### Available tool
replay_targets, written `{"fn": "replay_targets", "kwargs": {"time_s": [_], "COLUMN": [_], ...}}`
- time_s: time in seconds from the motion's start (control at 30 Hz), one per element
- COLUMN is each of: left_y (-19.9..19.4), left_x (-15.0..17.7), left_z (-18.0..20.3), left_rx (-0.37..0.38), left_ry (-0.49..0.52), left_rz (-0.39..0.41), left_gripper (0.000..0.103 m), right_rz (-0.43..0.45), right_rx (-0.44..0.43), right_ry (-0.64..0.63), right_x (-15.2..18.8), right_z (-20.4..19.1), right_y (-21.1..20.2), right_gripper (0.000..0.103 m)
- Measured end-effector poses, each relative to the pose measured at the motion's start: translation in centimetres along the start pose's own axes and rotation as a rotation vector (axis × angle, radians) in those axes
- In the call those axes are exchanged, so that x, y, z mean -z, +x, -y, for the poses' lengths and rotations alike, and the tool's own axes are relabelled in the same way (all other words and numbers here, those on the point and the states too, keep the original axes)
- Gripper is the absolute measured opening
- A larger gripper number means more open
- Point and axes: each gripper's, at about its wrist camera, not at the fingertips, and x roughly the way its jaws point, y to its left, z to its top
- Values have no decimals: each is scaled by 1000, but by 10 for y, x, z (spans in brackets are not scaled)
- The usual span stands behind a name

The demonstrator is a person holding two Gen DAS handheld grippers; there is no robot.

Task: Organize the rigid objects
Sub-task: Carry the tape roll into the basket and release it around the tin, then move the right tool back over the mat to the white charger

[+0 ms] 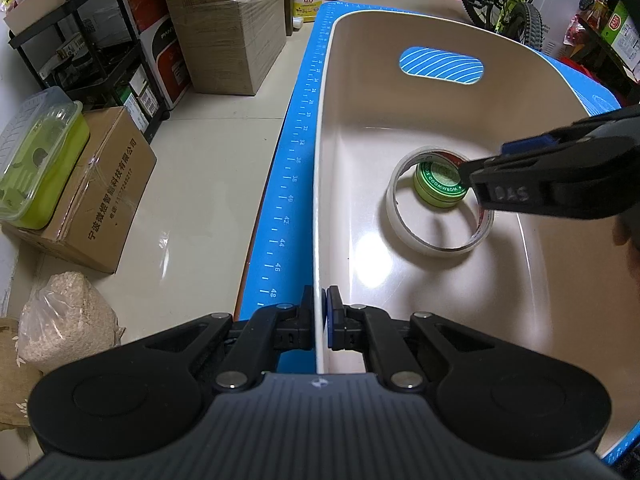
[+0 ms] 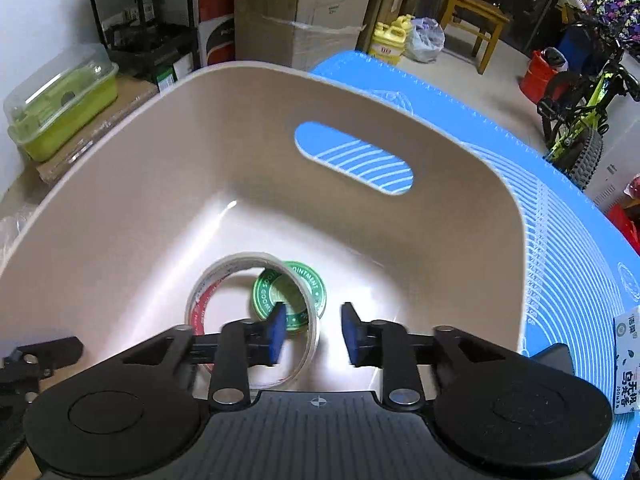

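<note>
Left claw [image 1: 321, 312] pinches the bin [image 1: 320, 200] rim; right claw [image 2: 313, 334] spread, seemingly clear of the tape roll [image 2: 256, 320].

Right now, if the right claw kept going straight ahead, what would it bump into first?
Probably the tape roll, leaning on the green tin in the tub; one finger already overlaps its rim. Depth is unclear.

Blue ruled mat [image 1: 294, 152] under beige plastic tub [image 1: 400, 92].

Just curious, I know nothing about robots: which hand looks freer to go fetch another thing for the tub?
Probably the right gripper: it stands open and empty above the tape roll. The left gripper is clamped on the tub rim.
</note>
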Motion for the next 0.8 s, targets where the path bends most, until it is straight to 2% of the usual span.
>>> {"fn": "replay_targets", "kwargs": {"time_s": [0.5,0.8], "left_y": [0,0], "left_x": [2,2], "left_z": [0,0], "left_rx": [1,1], "left_ry": [0,0], "left_rz": [1,1], "left_gripper": [9,9], "right_rz": [131,193], "right_rx": [25,67], "right_ry": [8,65], "right_x": [7,31], "right_z": [30,68], "right_y": [-67,-115], "right_gripper": [62,66]}}
